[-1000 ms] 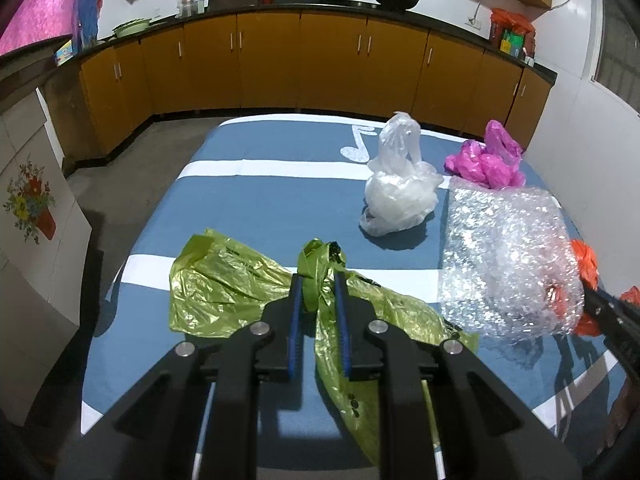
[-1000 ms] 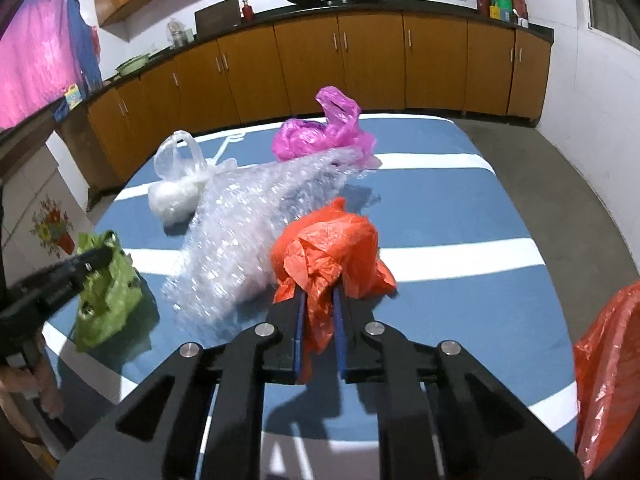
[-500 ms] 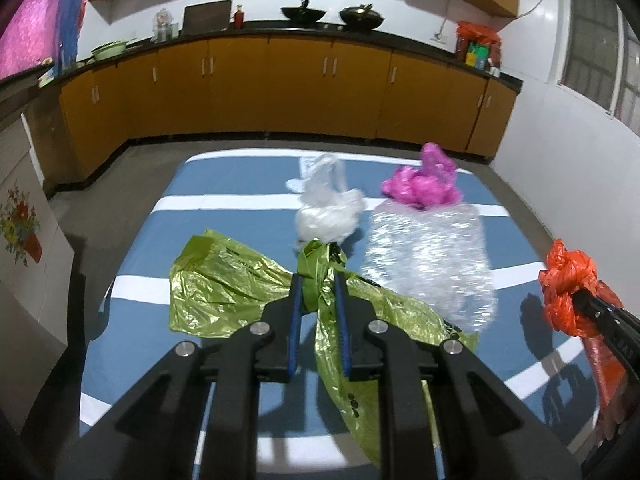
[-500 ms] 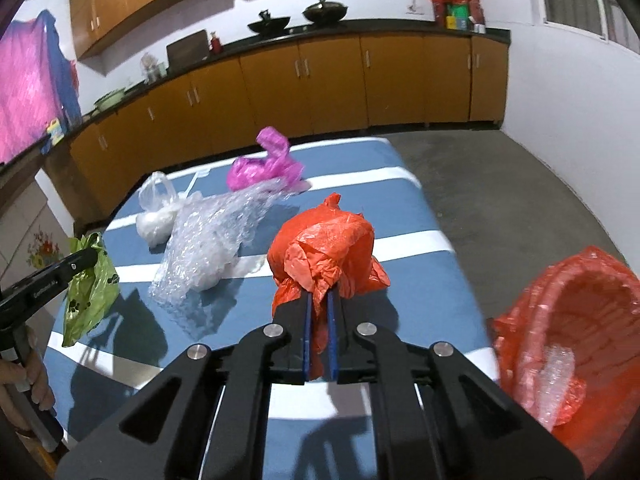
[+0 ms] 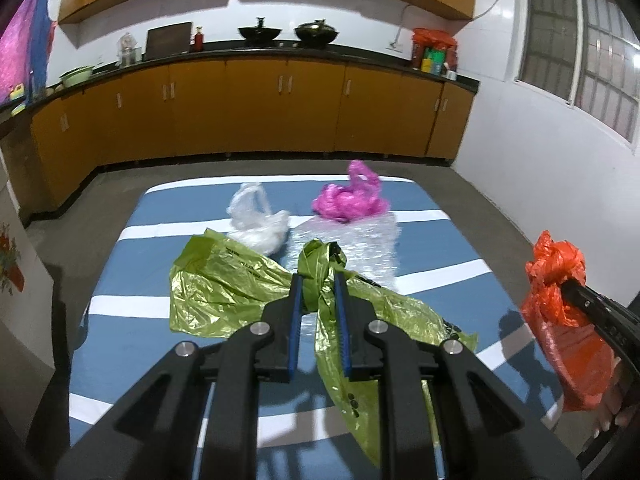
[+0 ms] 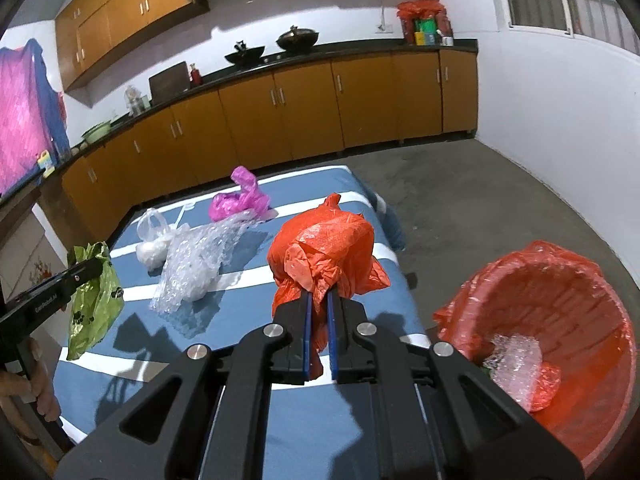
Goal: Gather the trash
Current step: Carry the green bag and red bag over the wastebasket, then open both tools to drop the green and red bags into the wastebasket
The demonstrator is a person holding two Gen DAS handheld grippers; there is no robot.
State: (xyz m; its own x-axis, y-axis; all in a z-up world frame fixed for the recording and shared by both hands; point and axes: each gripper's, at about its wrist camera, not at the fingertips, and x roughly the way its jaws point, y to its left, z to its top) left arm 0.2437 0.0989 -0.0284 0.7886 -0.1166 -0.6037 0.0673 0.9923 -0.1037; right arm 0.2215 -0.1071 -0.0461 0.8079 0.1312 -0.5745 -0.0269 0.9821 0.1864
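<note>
Two claws: each clenched on one plastic bag, both bags lifted off the desk (image 5: pixel 132 320)
Left claw (image 5: pixel 317 280): pinches the knotted neck of the green bag (image 5: pixel 224 284), whose loose ends hang down over the striped blue cloth
White bag (image 5: pixel 258 232): on the desk, beyond the green bag
Bubble wrap (image 5: pixel 360 248): on the desk, just right of the white bag
Pink bag (image 5: pixel 346 200): at the far edge of the bubble wrap, touching it
Right claw (image 6: pixel 319 300): grips the orange bag (image 6: pixel 324 248) above the desk's right edge
Bin (image 6: pixel 560 320): red-lined, on the floor right of the desk, crumpled clear plastic inside
</note>
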